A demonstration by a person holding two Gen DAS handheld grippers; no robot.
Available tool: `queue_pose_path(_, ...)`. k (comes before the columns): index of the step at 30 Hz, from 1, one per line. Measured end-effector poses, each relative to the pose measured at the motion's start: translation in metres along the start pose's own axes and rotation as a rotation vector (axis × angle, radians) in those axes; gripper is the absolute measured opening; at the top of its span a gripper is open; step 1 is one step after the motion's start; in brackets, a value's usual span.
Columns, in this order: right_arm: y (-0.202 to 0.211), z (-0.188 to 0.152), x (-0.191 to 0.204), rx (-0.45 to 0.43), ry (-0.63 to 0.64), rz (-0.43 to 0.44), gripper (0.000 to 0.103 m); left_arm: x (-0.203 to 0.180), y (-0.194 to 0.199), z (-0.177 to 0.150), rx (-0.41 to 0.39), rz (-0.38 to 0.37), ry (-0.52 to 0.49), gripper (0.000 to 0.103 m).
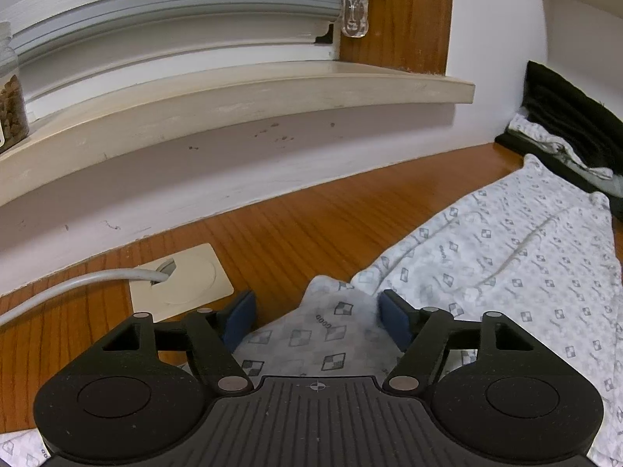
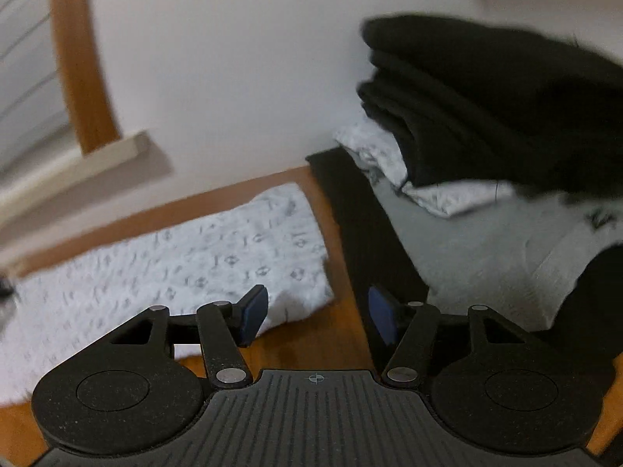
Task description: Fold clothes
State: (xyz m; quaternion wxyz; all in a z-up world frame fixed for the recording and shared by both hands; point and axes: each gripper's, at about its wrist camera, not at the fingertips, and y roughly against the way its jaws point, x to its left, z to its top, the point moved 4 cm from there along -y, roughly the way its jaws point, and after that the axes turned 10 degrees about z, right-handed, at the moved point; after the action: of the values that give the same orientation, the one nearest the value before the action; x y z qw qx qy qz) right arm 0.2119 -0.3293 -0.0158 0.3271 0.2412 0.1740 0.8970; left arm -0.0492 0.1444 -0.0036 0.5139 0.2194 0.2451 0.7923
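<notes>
Left claw (image 1: pixel 317 317) spread over patterned cloth (image 1: pixel 506 257); right claw (image 2: pixel 317 317) spread above table (image 2: pixel 311 334).

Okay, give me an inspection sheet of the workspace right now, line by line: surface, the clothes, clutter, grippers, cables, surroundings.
Surface: wooden table, bare between the clothes and the wall.
Job's things: patterned white garment spread flat; one corner bunched up between the left gripper's fingers. Pile of folded clothes, black ones on top, at the far right against the wall.
Clutter: beige cable-port plate set in the table.
Grippers: left gripper open over the garment corner; right gripper open over bare wood beside the garment's edge, view blurred.
Cables: grey cable runs into the port.
Surroundings: window sill with blinds above; jar on the sill's left end.
</notes>
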Motion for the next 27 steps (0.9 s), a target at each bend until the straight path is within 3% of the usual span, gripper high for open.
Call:
queue_pose_path(6,-0.02,0.001,0.006,0.03,0.021,-0.008,0.054,0.0,0.0,0.0,0.002,0.007,0.0,0.076)
queue_pose_path(9,-0.025,0.001,0.013,0.049,0.049,-0.011,0.037,0.0,0.0,0.0,0.002,0.008,0.001,0.076)
queue_pose_path(17,-0.034,0.001,0.025,0.073,0.085,-0.018,0.039,0.001,0.0,0.0,0.003,0.01,0.004,0.077)
queue_pose_path(19,-0.037,0.001,0.027,0.075,0.097,-0.023,0.033,0.001,0.0,0.0,0.003,0.011,0.004,0.077)
queue_pose_path(22,-0.041,0.006,0.065,0.068,0.149,0.057,0.012,0.001,0.001,-0.001,0.004,0.014,0.007,0.078)
queue_pose_path(27,-0.047,0.014,0.13,0.055,0.235,0.191,0.011,0.001,0.001,-0.001,0.005,0.016,0.012,0.078)
